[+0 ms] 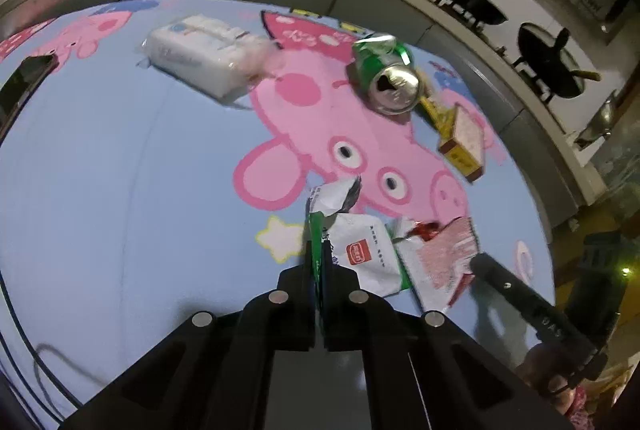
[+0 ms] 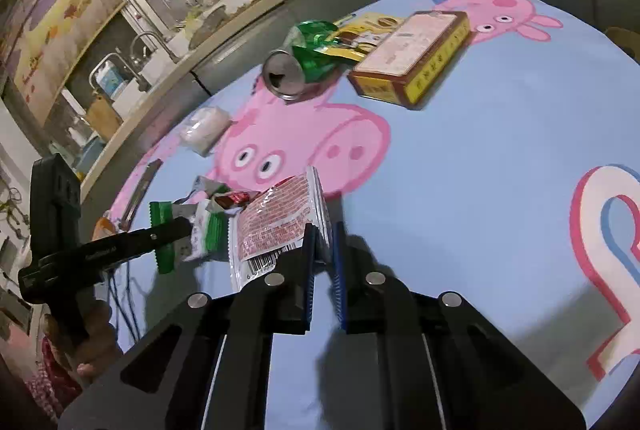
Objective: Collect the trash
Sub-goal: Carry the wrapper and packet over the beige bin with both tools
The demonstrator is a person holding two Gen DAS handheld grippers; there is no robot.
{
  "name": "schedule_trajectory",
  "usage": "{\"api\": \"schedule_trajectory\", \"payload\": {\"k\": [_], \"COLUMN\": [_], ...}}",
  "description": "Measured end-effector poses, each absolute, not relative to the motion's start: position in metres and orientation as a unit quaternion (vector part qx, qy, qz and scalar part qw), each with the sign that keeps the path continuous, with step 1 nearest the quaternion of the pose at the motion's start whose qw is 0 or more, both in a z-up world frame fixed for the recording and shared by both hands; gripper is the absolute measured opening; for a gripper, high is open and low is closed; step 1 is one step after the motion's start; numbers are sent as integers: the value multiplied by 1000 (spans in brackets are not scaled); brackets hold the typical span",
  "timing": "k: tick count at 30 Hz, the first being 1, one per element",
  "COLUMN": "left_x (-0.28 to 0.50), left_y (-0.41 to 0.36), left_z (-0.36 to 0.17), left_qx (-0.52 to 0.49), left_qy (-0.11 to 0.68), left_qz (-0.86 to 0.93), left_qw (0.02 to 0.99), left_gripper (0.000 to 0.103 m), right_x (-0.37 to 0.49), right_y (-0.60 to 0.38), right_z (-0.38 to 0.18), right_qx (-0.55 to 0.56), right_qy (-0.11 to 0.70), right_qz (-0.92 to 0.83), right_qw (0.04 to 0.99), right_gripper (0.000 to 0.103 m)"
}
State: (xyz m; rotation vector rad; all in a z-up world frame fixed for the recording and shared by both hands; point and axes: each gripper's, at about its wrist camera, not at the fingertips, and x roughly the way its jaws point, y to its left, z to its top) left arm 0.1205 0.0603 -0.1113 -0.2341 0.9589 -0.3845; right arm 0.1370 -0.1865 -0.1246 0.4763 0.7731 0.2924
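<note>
My left gripper (image 1: 319,262) is shut on the edge of a green and white snack wrapper (image 1: 360,250), also seen in the right wrist view (image 2: 200,226). My right gripper (image 2: 323,250) is shut on the edge of a red and white wrapper (image 2: 276,218), which lies beside the green one in the left wrist view (image 1: 444,254). A crushed green can (image 1: 384,70) lies on its side further off, also in the right wrist view (image 2: 300,58). A yellow and brown box (image 2: 416,54) lies past it, also in the left wrist view (image 1: 464,142).
A white tissue pack (image 1: 200,54) lies on the blue Peppa Pig tablecloth (image 1: 120,170). A yellow packet (image 2: 368,30) sits behind the can. A dark phone (image 1: 24,82) lies at the far left. A kitchen counter with woks (image 1: 472,2) runs behind the table.
</note>
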Motion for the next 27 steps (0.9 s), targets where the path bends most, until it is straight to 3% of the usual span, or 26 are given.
{"api": "schedule_trajectory", "payload": {"k": [11, 27], "left_x": [114, 120], "left_y": [10, -153], "left_z": [-67, -45], "left_qx": [-87, 38], "left_qy": [419, 406], "left_qz": [-256, -336], "left_qw": [867, 849], "left_gripper": [2, 2], "right_x": [106, 53], "right_y": [-239, -369], "right_z": [-91, -116], "right_qx": [276, 360], "right_qy": [312, 260], "right_qz": [96, -19], "right_qw": [904, 896], "right_gripper": [8, 8]}}
